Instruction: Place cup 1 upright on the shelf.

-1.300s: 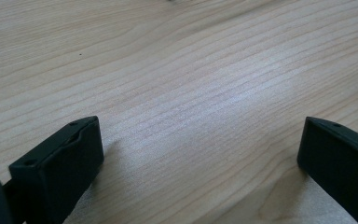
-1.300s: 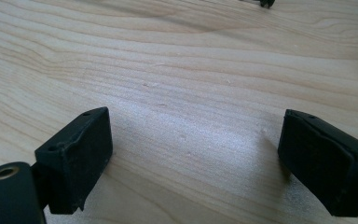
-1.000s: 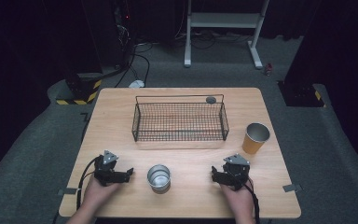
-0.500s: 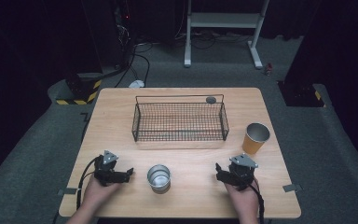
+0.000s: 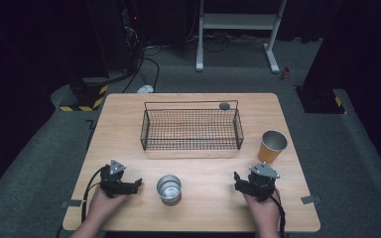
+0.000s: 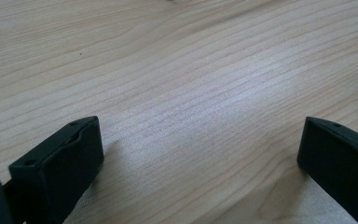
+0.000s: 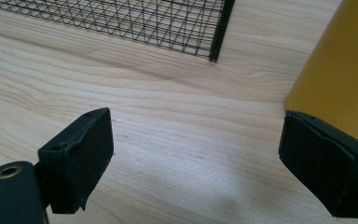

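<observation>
My left gripper (image 5: 129, 183) rests on the wooden table (image 5: 129, 124) near the front left, held by a hand. It is open, and in the left gripper view its jaws (image 6: 200, 154) stand wide apart over bare wood. A silver metal cup (image 5: 169, 187) stands upright just right of it. My right gripper (image 5: 250, 177) sits at the front right, also open with nothing between its jaws (image 7: 196, 158). A yellow cup (image 5: 272, 145) stands upright just beyond it, close to the right jaw (image 7: 340, 60). An empty black wire basket (image 5: 191, 130) sits mid-table, its corner ahead (image 7: 216, 32).
A small dark round object (image 5: 224, 105) lies on the table behind the basket's far right corner. Cables trail from both grippers off the front edge. Past the table lie grey carpet, a white stand's feet (image 5: 238, 22) and dark equipment.
My right gripper has slid a little to the right along the front of the table. The left gripper, cups and basket have stayed put.
</observation>
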